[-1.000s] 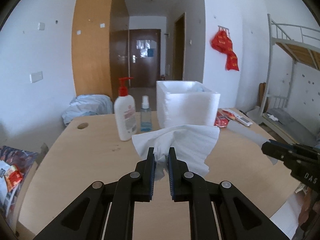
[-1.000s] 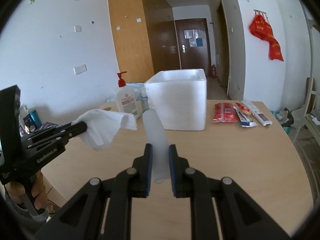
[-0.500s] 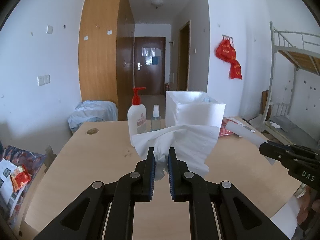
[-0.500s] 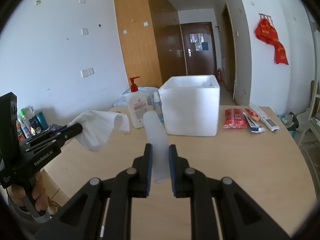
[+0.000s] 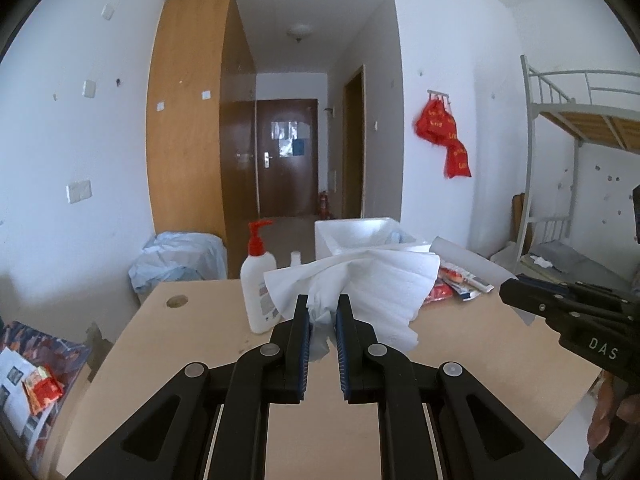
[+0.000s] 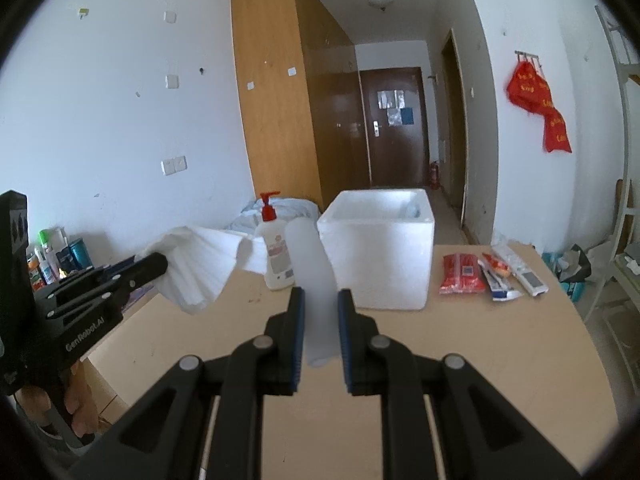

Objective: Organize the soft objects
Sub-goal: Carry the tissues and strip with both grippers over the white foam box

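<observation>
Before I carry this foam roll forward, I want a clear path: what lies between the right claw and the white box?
Right wrist view: only bare table between the right claw and the white box.

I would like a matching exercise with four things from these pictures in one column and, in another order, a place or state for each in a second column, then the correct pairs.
Things:
1. white paper sheet
2. translucent roll
3. pump bottle
4. red packet

Places or states:
A. lies flat on the table, right of the foam box
B. clamped in the left gripper
C. stands upright on the table, left of the foam box
D. clamped in the right gripper

Pairs: 1-B, 2-D, 3-C, 4-A
</observation>
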`<state>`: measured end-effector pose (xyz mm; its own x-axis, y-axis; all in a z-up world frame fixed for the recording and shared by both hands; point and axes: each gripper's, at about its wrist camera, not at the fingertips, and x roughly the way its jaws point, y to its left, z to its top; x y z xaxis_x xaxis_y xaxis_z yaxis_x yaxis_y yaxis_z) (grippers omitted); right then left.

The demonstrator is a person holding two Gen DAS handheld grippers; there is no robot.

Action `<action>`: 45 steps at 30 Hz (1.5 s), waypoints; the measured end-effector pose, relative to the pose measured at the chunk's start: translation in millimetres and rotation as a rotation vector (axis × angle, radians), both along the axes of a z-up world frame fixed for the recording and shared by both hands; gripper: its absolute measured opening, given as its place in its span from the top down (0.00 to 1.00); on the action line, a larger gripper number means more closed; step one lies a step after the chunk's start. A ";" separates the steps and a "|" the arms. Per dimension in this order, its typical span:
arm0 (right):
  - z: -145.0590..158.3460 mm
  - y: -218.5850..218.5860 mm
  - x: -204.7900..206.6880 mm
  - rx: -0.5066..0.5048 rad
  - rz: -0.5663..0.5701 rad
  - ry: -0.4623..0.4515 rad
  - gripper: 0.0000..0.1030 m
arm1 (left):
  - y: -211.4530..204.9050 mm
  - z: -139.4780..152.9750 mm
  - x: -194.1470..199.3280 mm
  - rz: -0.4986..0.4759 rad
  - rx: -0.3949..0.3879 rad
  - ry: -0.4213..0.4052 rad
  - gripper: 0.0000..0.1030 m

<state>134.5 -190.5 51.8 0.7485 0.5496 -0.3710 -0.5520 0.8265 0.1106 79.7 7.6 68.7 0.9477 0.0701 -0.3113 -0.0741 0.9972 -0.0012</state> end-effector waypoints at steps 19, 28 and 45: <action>20.5 -4.3 20.1 0.008 -0.026 -0.045 0.82 | -1.4 28.1 27.1 -0.018 0.019 -0.048 0.88; 20.2 -2.1 36.2 0.004 -0.038 -0.027 0.81 | -2.2 28.6 52.8 -0.034 0.011 -0.019 0.88; 33.6 6.1 77.2 0.009 -0.061 -0.019 0.81 | 2.7 38.4 103.6 -0.062 -0.008 0.001 0.88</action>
<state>211.7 -184.4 85.4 0.7878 0.5057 -0.3516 -0.5025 0.8578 0.1079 183.3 10.3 107.1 0.9500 0.0089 -0.3122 -0.0125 0.9999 -0.0094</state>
